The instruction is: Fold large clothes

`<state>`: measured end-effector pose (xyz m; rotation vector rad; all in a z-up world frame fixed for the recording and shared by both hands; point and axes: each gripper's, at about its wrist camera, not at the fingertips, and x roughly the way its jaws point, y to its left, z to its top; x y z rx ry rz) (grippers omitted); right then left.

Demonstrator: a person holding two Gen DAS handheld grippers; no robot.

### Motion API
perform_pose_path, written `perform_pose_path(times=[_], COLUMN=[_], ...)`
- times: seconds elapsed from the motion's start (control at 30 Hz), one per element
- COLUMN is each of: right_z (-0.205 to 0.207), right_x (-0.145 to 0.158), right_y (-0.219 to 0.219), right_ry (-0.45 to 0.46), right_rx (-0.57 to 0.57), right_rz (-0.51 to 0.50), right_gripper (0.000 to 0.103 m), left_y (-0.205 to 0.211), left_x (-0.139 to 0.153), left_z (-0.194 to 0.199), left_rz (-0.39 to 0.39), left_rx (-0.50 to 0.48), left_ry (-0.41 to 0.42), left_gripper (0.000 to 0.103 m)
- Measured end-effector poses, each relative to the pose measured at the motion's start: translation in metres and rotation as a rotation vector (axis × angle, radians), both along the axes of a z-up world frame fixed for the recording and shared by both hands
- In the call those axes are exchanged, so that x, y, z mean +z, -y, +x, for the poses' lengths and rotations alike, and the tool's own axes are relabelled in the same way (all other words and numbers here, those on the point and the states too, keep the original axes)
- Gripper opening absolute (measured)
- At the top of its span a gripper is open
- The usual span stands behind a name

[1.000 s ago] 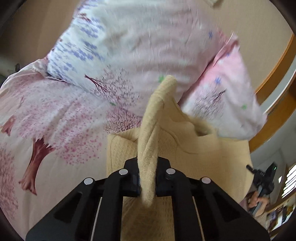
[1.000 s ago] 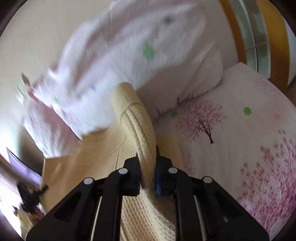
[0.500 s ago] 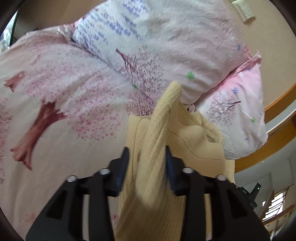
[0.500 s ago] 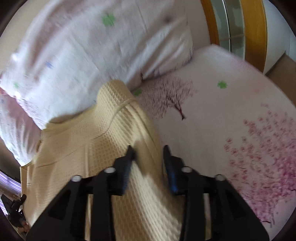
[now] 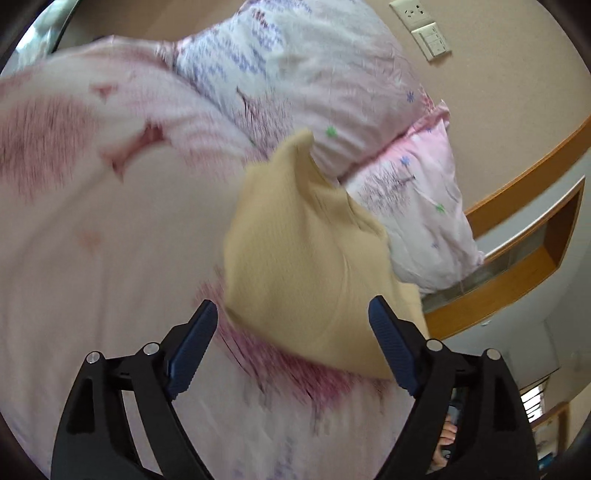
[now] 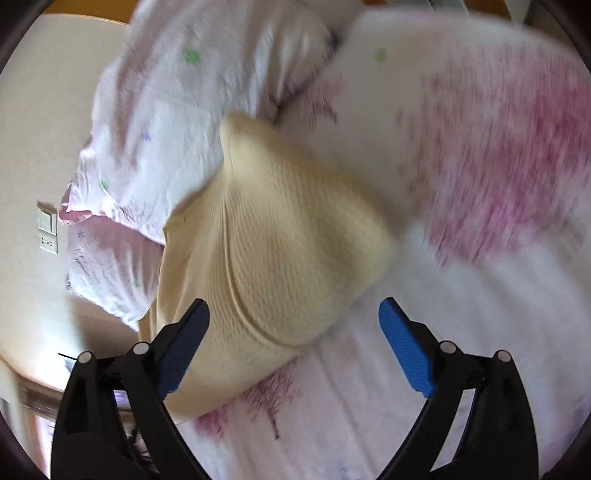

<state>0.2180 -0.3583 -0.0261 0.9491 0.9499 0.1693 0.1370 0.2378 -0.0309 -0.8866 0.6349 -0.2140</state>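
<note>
**Both grippers letting go over the yellow garment**

Your left gripper is spreading its jaws, the blue ribbed pads standing clear of the cloth on either side. Ahead of them, the pale yellow waffle-knit garment is lying folded on the pink-and-white bedsheet printed with blossom trees, one corner of it poking up against the two floral pillows at the head of the bed. Nothing is being pinched between the pads. Further right, a beige wall with a white socket and switch plate is showing above a wooden-framed ledge.

Your right gripper is likewise opening wide, its blue pads free of the fabric. The same yellow garment is resting on the sheet just beyond the fingertips, its ribbed edge curving toward you, its far corner touching the pillows. Much of the sheet here is blurring.
</note>
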Motion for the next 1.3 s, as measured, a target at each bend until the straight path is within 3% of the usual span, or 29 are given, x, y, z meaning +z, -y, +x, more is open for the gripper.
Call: perform_pose_path(times=[0.13,0.53,0.8,0.87,0.97,1.07,1.13,1.2,1.3], right_z=[0.004,0.017,0.016,0.012,0.007,0.004,0.002,-0.001,-0.007], right_x=[-0.008,-0.023,-0.025,-0.027,-0.030,-0.028,-0.024,-0.019,-0.011], right_y=[-0.012,-0.027,-0.024,-0.023,-0.019,-0.018,-0.019,-0.019,-0.022], right_ry=[-0.001,0.021,0.067,0.082,0.117,0.144,0.160,0.176,0.201], right_rx=[-0.007,-0.074,-0.109,-0.114,-0.120,-0.113,-0.107,-0.098,-0.077], right_rz=[0.044,0.054,0.043,0.038,0.077,0.094,0.098,0.106,0.116], right_gripper=[0.093,0.089,0.077,0.065,0.051,0.043,0.041,0.039,0.037], left_y=[0.024,0.045,0.031,0.031,0.027,0.025,0.025,0.024,0.020], left_x=[-0.007,-0.030,-0.037,-0.038,-0.043,-0.047,-0.044,-0.037,-0.026], left_z=[0.004,0.039,0.053,0.051,0.045,0.043,0.042,0.042,0.043], left_rz=[-0.077,-0.138,-0.216,-0.227,-0.266,-0.287,-0.272,-0.257,-0.234], left_rx=[0.011,0.099,0.179,0.196,0.246,0.272,0.272,0.257,0.247], left_ry=[-0.009,-0.134,-0.140,-0.123,-0.101,-0.088,-0.066,-0.032,-0.001], left_gripper=[0.084,0.084,0.084,0.083,0.069,0.057,0.043,0.034,0.029])
